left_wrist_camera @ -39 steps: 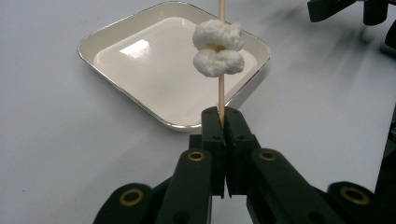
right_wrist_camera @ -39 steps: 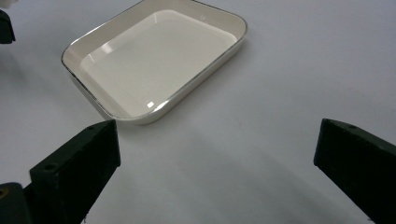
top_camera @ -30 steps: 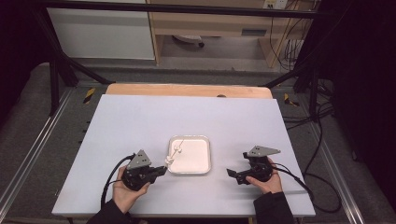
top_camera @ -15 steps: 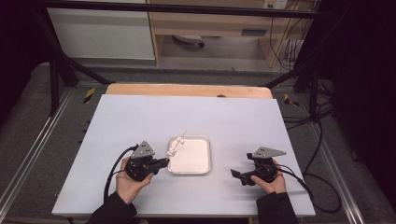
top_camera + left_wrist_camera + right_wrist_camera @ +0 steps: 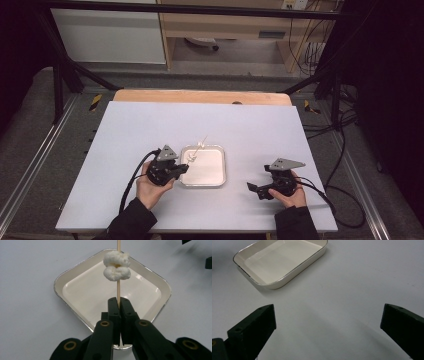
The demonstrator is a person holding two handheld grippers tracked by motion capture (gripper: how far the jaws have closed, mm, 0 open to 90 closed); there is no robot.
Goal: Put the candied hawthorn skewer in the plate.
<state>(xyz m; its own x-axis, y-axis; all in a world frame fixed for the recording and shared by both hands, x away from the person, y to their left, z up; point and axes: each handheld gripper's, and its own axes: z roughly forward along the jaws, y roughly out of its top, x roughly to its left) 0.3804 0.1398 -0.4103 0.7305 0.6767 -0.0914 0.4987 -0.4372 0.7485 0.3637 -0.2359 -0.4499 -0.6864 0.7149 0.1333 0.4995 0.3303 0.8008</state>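
Observation:
My left gripper (image 5: 119, 301) is shut on the lower end of a thin wooden skewer (image 5: 118, 287). A couple of white puffy pieces (image 5: 116, 265) are threaded on the skewer. It hangs over the cream tray (image 5: 58, 292), which has nothing else in it. In the high view the left gripper (image 5: 184, 169) sits at the tray's (image 5: 210, 170) left edge, and the skewer (image 5: 200, 147) points away past the tray's far rim. My right gripper (image 5: 260, 178) rests on the table to the right of the tray. Its jaws stand wide apart (image 5: 328, 311) with nothing between them, facing the tray (image 5: 274, 285).
The white tabletop (image 5: 150, 125) spreads widely around the tray, with a wooden strip (image 5: 200, 96) along its far edge. Black frame bars (image 5: 60, 75) stand at the far corners. Cables trail from both grippers toward the near edge.
My left gripper has moved away from the person and slightly toward the tray, carrying the skewer over the tray's left side. The right gripper has stayed put.

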